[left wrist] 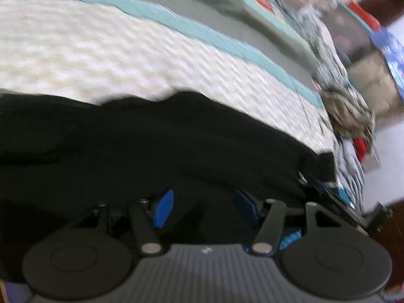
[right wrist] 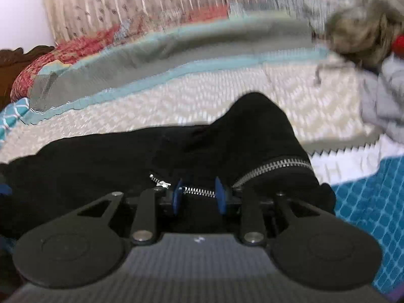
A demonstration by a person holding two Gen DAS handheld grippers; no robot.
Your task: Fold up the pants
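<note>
Pants: black pants [right wrist: 192, 149] bunched up on the near part of the bed [right wrist: 227, 101], over the cream quilt
Left tongs [left wrist: 204, 208]: spread wide right above the black fabric, nothing pinched
Right tongs [right wrist: 197, 197]: partly spread, blue pads either side of the silver zipper [right wrist: 199, 191]
Far right: grey clothes [right wrist: 383, 101], pretty blurry
</note>
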